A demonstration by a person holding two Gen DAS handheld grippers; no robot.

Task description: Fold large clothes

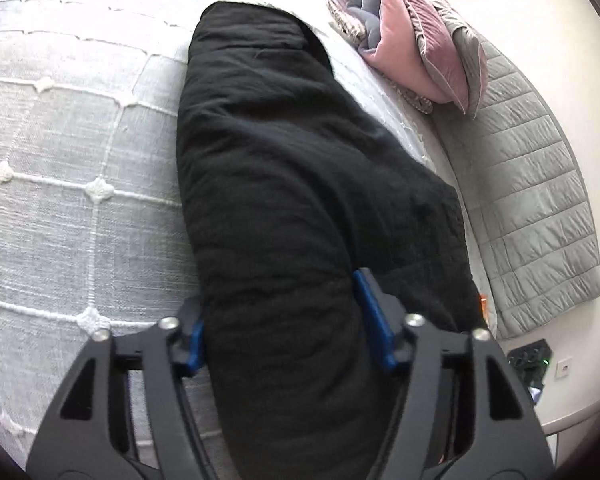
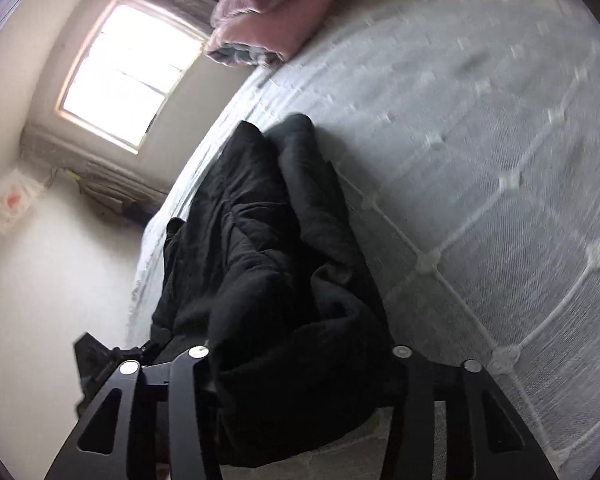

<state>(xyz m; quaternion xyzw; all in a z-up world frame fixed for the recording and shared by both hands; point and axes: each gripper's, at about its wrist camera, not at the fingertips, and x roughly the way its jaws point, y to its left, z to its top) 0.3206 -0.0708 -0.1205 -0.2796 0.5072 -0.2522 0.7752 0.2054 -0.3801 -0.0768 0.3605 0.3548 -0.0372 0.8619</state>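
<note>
A large black garment [image 1: 292, 184] lies in a long folded strip on the white bedspread [image 1: 68, 168]. My left gripper [image 1: 288, 320] has its blue-padded fingers [image 1: 374, 316] spread wide, with the near end of the black cloth bunched between them. In the right wrist view the same black garment [image 2: 268, 248] runs away along the bed edge, and its near end is heaped over my right gripper [image 2: 300, 360]. The cloth hides the right fingertips, so I cannot see how the jaws stand.
Pink and grey pillows [image 1: 412, 40] are stacked at the far end of the bed. A grey quilted cover [image 1: 532, 200] hangs beside the bed on the right. A wall socket [image 1: 564, 368] and a bright window [image 2: 128, 76] show beyond the bed edge.
</note>
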